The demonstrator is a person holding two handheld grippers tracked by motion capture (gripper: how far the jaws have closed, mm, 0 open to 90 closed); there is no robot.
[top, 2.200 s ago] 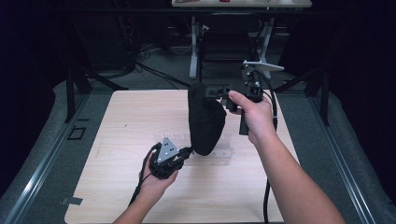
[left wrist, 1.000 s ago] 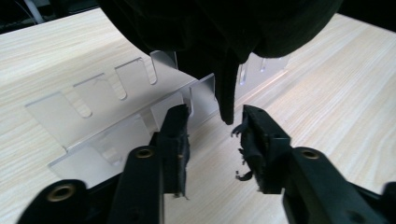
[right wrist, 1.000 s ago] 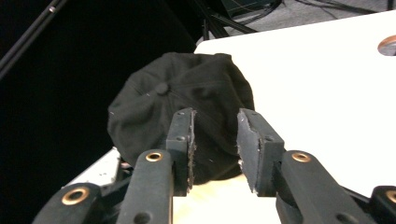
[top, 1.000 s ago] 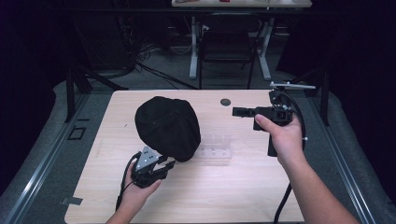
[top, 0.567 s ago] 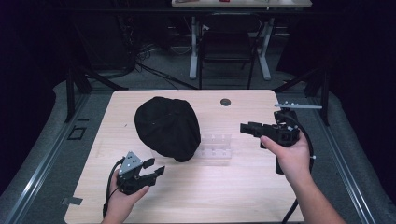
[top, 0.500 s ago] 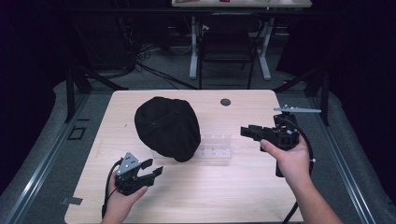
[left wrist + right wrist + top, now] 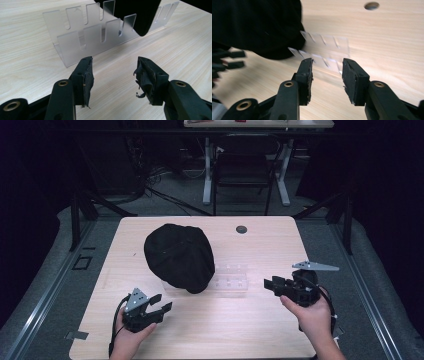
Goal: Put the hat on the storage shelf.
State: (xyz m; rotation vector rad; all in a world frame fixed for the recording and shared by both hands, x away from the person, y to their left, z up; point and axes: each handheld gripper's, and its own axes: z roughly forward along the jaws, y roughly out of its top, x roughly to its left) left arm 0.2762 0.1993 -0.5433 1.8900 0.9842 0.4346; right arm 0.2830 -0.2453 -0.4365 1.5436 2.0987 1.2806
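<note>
A: Seen on the table (image 7: 260,330)?
B: A black cap (image 7: 179,257), dome up, lying left of centre, its near edge draped over the left end of a clear rack (image 7: 231,278). From the left gripper view, cap (image 7: 130,12) hanging over the far side of the rack (image 7: 82,37), covering some of the slots.

A: Rack upright?
B: Yes, flat on the wood, two slotted walls standing. Right end bare, left end under the cap. Blurred in the right gripper view, rack (image 7: 324,50) just beyond the jaws, cap (image 7: 254,25) to its left.

A: Left gripper?
B: Held low at the near left of the table, left gripper (image 7: 159,304) pointing right and slightly away, toward the cap. Jaws apart, nothing between them. In its own view, left gripper (image 7: 113,72) wide open above bare wood, pads frayed and torn at the edges. Near the rack, not touching.

A: Right gripper?
B: Near right side, right gripper (image 7: 270,284) pointing left toward the rack, a hand (image 7: 312,312) wrapped round it, grey plate on top. In its own view, right gripper (image 7: 327,72) with jaws parted, empty, above the wood and short of the rack. Left gripper (image 7: 227,60) also there, a blur at the left edge.

A: Anything else?
B: A round hole (image 7: 241,229) in the tabletop near the far edge, right of the cap. Beyond the table, dark floor, cables, desk legs (image 7: 207,175).

A: Both grippers clear of the cap?
B: Both apart from it, one either side.
</note>
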